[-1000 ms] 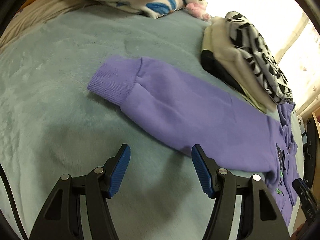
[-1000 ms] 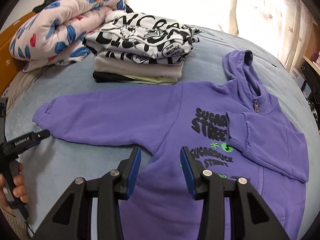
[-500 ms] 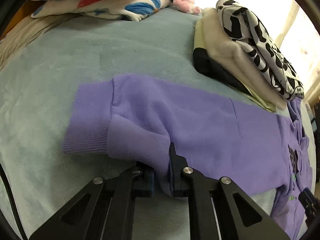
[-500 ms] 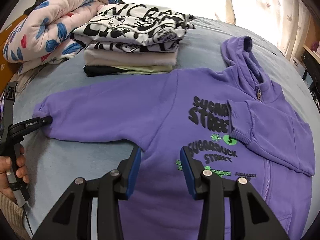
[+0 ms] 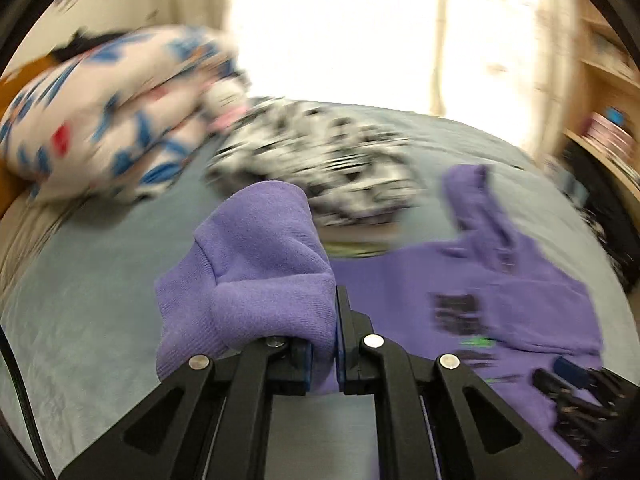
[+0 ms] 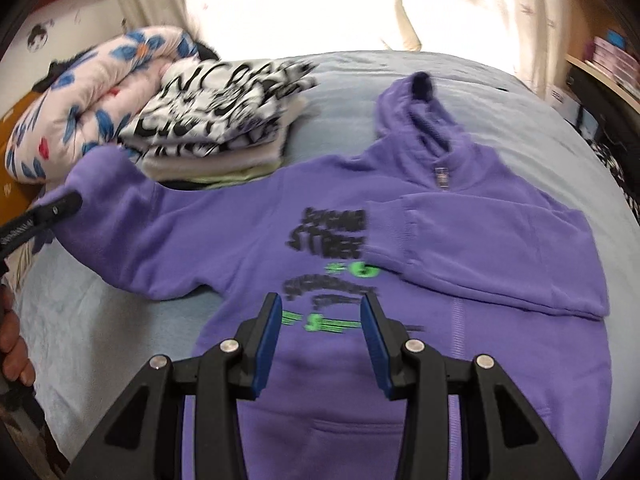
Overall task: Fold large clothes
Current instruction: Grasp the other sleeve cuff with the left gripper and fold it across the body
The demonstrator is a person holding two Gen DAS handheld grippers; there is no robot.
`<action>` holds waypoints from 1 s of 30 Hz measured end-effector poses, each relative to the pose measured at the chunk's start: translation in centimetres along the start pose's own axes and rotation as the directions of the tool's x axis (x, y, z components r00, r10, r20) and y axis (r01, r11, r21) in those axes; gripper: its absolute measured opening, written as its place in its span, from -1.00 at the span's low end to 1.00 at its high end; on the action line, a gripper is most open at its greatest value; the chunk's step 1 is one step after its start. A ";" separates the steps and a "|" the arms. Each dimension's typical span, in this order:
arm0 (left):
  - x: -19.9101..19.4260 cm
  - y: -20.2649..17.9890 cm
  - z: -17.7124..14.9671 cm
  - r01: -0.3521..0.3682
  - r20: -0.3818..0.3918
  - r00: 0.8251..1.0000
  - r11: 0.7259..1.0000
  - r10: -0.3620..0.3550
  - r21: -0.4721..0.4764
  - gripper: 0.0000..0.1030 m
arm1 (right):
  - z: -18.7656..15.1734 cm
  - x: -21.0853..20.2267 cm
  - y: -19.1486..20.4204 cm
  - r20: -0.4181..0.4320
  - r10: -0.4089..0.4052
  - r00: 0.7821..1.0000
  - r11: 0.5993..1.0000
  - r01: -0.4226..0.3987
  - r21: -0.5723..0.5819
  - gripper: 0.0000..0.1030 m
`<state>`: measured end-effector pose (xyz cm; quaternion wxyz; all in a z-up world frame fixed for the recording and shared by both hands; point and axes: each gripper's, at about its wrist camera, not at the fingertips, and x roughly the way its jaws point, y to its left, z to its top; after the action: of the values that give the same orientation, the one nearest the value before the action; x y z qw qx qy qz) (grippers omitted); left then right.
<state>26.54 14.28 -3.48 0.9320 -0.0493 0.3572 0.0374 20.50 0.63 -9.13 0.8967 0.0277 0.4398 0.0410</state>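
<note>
A purple hoodie (image 6: 400, 248) with black and green lettering lies face up on the grey-blue bed (image 6: 100, 320). One sleeve (image 6: 480, 248) is folded across its chest. My left gripper (image 5: 323, 344) is shut on the cuff end of the other sleeve (image 5: 256, 280), which hangs bunched above the bed. In the right wrist view that raised sleeve (image 6: 120, 208) shows at the left, with the left gripper (image 6: 68, 204) clamped on it. My right gripper (image 6: 320, 344) hovers open over the hoodie's lower front, nothing between its fingers.
A stack of folded clothes (image 6: 216, 120) topped by a black-and-white print sits behind the hoodie. A rolled floral quilt (image 6: 88, 92) lies at the back left. Curtains and a bright window stand beyond the bed; shelves (image 6: 608, 60) are at the right. A hand (image 6: 12, 344) shows at the left edge.
My left gripper closed on the sleeve's cuff end, then lifted it off the bed and swung it toward the hoodie's body. My right gripper shifted over the hoodie's front, still open.
</note>
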 end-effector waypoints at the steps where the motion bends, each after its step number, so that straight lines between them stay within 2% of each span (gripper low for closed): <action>1: -0.8 -1.6 -0.1 0.022 0.003 1.000 0.999 -0.022 0.025 -0.88 | -0.1 -0.7 -1.3 0.011 -0.009 1.000 1.000 0.009 0.015 -0.20; 5: -1.3 -9.4 -1.2 0.107 -0.030 0.994 0.988 -0.104 0.108 -0.87 | -1.0 -2.7 -6.0 0.037 -0.062 0.997 0.996 0.060 0.060 -0.20; 10: 1.6 -17.4 -5.4 0.187 -0.156 0.975 0.963 -0.159 0.192 -0.85 | -3.0 -4.2 -12.6 0.022 -0.109 0.994 0.982 0.104 0.157 -0.20; 12: 2.7 -19.7 -7.6 0.205 -0.210 0.965 0.950 -0.156 0.236 -0.68 | -3.8 -4.2 -14.6 0.006 -0.117 0.993 0.976 0.114 0.184 -0.20; 14: 4.1 -21.7 -9.9 0.239 -0.299 0.941 0.935 -0.157 0.262 -0.30 | -4.7 -4.1 -16.2 -0.017 -0.115 0.993 0.971 0.116 0.207 -0.20; 15: 4.6 -22.2 -10.6 0.248 -0.326 0.932 0.933 -0.156 0.262 -0.23 | -5.1 -3.9 -17.1 -0.029 -0.107 0.994 0.969 0.111 0.221 -0.20; 16: 4.8 -22.6 -11.3 0.251 -0.342 0.927 0.933 -0.154 0.260 -0.14 | -5.6 -3.9 -17.6 -0.034 -0.101 0.994 0.967 0.107 0.229 -0.20; 19: 4.2 -22.7 -12.2 0.254 -0.350 0.923 0.935 -0.158 0.248 -0.09 | -6.2 -3.7 -18.6 -0.041 -0.077 0.996 0.964 0.085 0.252 -0.20; 23: 2.1 -20.1 -12.3 0.288 -0.339 0.915 0.943 -0.220 0.165 -0.03 | -6.2 -3.5 -18.3 -0.038 -0.030 0.999 0.968 0.039 0.249 -0.20; 24: 1.4 -19.1 -12.1 0.289 -0.326 0.916 0.947 -0.232 0.138 0.00 | -6.1 -3.5 -18.0 -0.037 -0.016 0.999 0.970 0.025 0.241 -0.20; 26: -0.1 -17.1 -11.7 0.287 -0.290 0.924 0.954 -0.250 0.092 0.19 | -6.0 -3.4 -17.1 -0.037 0.016 0.999 0.976 -0.008 0.219 -0.13; 28: -1.2 -15.3 -11.4 0.294 -0.253 0.928 0.955 -0.273 0.048 0.27 | -5.7 -3.2 -16.0 -0.034 0.042 0.999 0.979 -0.034 0.200 0.02; 30: -1.9 -13.7 -11.1 0.289 -0.229 0.934 0.957 -0.276 0.026 0.28 | -5.3 -3.0 -14.8 -0.030 0.064 0.998 0.982 -0.057 0.181 0.05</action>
<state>19.16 -0.71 -9.53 0.8827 -0.0764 0.4496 -0.1132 15.18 -14.36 -11.27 0.8810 0.1212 0.4565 0.0287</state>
